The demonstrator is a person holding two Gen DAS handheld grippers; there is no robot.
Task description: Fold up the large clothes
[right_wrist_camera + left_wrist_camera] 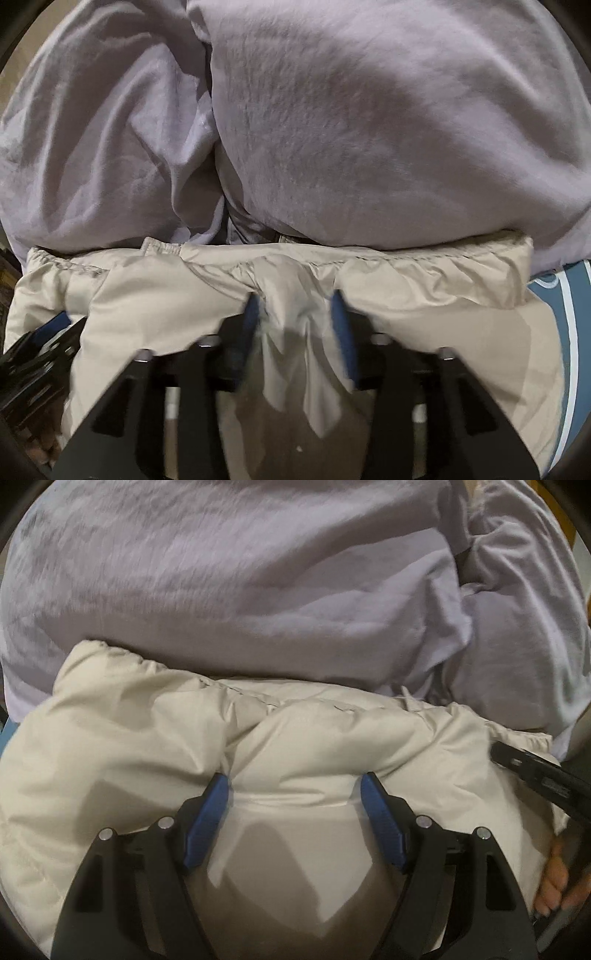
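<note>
A cream puffy jacket (147, 738) lies in front of a lilac garment (221, 590). My left gripper (295, 794) is open, its blue pads (205, 823) pressed on the jacket's padded surface. The right gripper shows at the right edge of the left wrist view (539, 779). In the right wrist view the jacket (424, 306) shows its gathered hem below the lilac garment (369, 129). My right gripper (295, 314) is shut on a bunched fold of the jacket near the hem. The left gripper shows at the lower left of the right wrist view (40, 343).
A blue surface with a white line (569, 332) shows at the right under the jacket. A hand (554, 878) holds the right gripper's handle. Tan floor or wood (557, 506) shows at the far top right.
</note>
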